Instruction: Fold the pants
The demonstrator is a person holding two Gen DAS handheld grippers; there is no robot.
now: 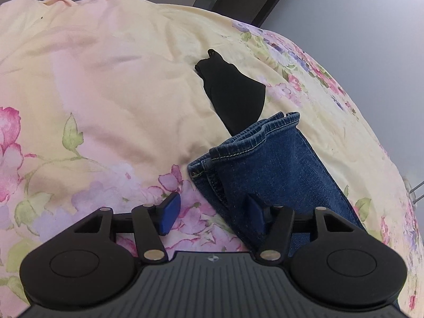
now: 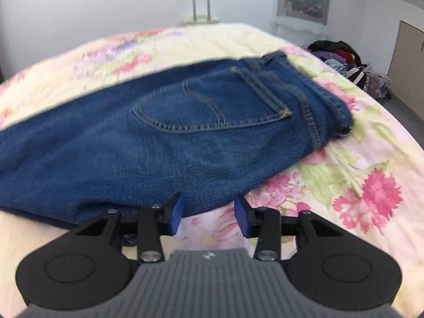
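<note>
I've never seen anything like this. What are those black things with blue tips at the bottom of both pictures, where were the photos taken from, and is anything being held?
Each black device is a hand-held gripper: a person carries one in each hand, with no robot arm. A wide-angle camera on each looks forward along its two blue-tipped fingers, so the edges look bent. The left gripper looks at the leg-hem end of a pair of blue jeans; beyond it lies a black garment. The right gripper looks at the waist end of the jeans, back pocket up. Everything lies on a flowered bedspread. Both grippers are open and hold nothing. The left one's right finger overlaps the denim; contact is unclear.
</note>
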